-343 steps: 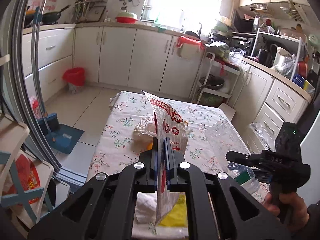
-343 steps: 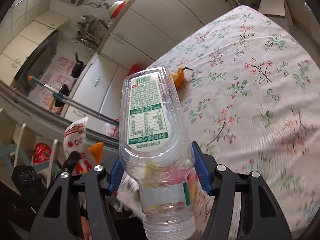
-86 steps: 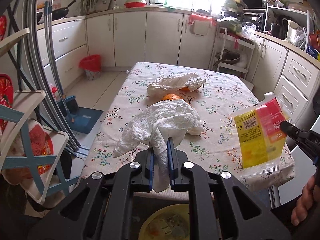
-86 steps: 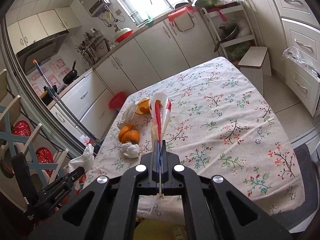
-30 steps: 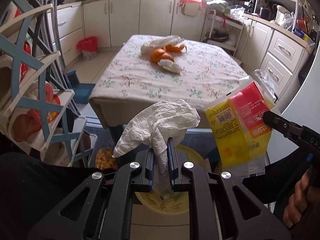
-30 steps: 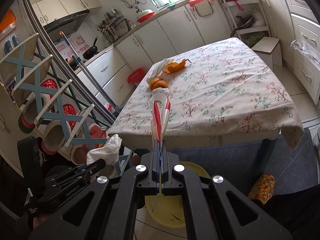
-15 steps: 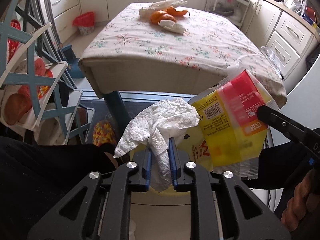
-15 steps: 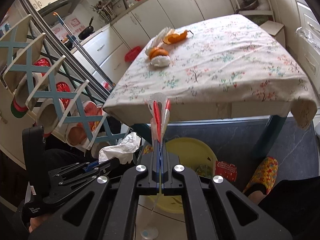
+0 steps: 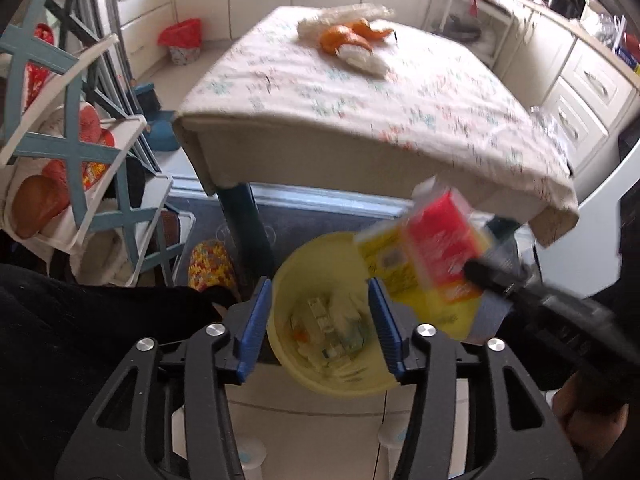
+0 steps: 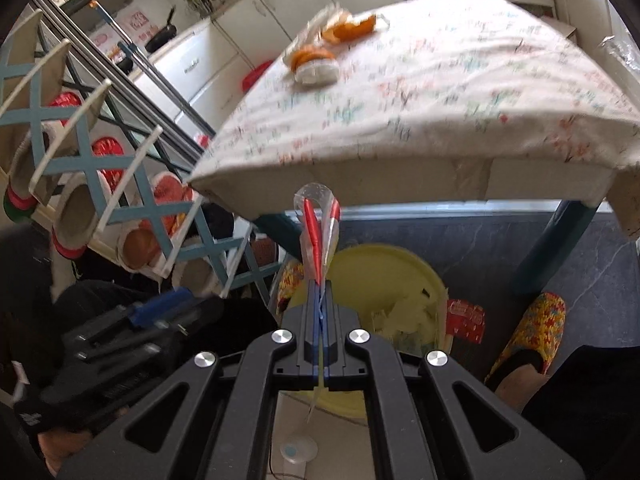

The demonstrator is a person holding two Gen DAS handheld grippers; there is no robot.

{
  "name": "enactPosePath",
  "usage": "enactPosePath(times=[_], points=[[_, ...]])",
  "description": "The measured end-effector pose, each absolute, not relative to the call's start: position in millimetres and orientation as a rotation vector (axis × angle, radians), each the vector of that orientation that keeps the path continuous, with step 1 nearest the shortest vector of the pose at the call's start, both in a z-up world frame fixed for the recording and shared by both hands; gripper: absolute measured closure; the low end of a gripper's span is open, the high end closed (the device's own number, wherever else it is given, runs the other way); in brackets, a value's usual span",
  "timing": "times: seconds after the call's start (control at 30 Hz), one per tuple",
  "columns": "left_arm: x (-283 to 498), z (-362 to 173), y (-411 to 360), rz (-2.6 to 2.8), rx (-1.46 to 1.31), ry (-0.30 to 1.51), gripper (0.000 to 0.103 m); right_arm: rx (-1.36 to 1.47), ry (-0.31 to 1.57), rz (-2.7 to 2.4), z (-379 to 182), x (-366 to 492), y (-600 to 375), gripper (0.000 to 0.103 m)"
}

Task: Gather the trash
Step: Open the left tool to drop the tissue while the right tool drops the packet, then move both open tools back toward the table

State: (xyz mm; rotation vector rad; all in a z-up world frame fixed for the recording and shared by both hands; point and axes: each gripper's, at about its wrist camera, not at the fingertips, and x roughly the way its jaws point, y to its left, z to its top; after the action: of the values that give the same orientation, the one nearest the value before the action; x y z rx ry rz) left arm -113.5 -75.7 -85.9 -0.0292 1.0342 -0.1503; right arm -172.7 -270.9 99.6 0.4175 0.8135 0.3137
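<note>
the left gripper (image 9: 320, 322) points down over a yellow bin (image 9: 298, 364) on the floor just in front of the surface (image 9: 420, 112). its jaws have just been opening and now stand spread with nothing between them; through the gap the bin shows crumpled white paper and other scraps inside. the right gripper (image 10: 320, 312) has its jaws pressed together, pinching a thin red and yellow wrapper (image 9: 432, 256) by its edge. in the left wrist view the wrapper hangs just over the bin's right rim, blurred. in the right wrist view it stands edge-on above the jaws, with the bin below and behind it. a small red packet (image 10: 464, 316) lies on the floor just right of the bin. on the far part of the flowered surface lie orange peels (image 9: 340, 36), a crumpled white tissue (image 9: 366, 62) touching them, and a pale plastic bag (image 9: 344, 14) behind. patterned slippers (image 10: 534, 328) stand near the bin.
</note>
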Motion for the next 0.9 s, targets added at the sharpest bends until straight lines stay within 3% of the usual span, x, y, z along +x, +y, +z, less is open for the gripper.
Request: enactPosePath(times=[0.07, 0.13, 0.17, 0.47, 0.7, 0.9], points=[[-114.8, -77.9, -73.2, -0.127, -0.031, 0.984, 0.043, 0.426, 0.845, 0.304, 92.9, -169.5, -270.2, 0.094], [-116.6, -69.3, -71.5, -0.099, -0.021, 0.927, 0.036, 0.432, 0.839, 0.291, 91.1, -169.4, -271.7, 0.063], [-118.0, -64.3, -70.8, -0.083, -0.014, 0.894, 0.032, 0.429, 0.831, 0.288, 92.6, -170.1, -272.4, 0.061], [-122.3, -38.3, -60.7, -0.001, -0.011, 0.735, 0.015, 0.338, 0.752, 0.260, 103.9, -177.5, -262.1, 0.058], [-118.4, -36.8, -55.5, 0.022, -0.033, 0.720, 0.012, 0.238, 0.644, 0.240, 121.5, -186.6, -251.0, 0.050], [-115.6, -38.0, -55.3, 0.022, -0.033, 0.722, 0.011, 0.227, 0.604, 0.223, 107.4, -180.6, -254.3, 0.048]])
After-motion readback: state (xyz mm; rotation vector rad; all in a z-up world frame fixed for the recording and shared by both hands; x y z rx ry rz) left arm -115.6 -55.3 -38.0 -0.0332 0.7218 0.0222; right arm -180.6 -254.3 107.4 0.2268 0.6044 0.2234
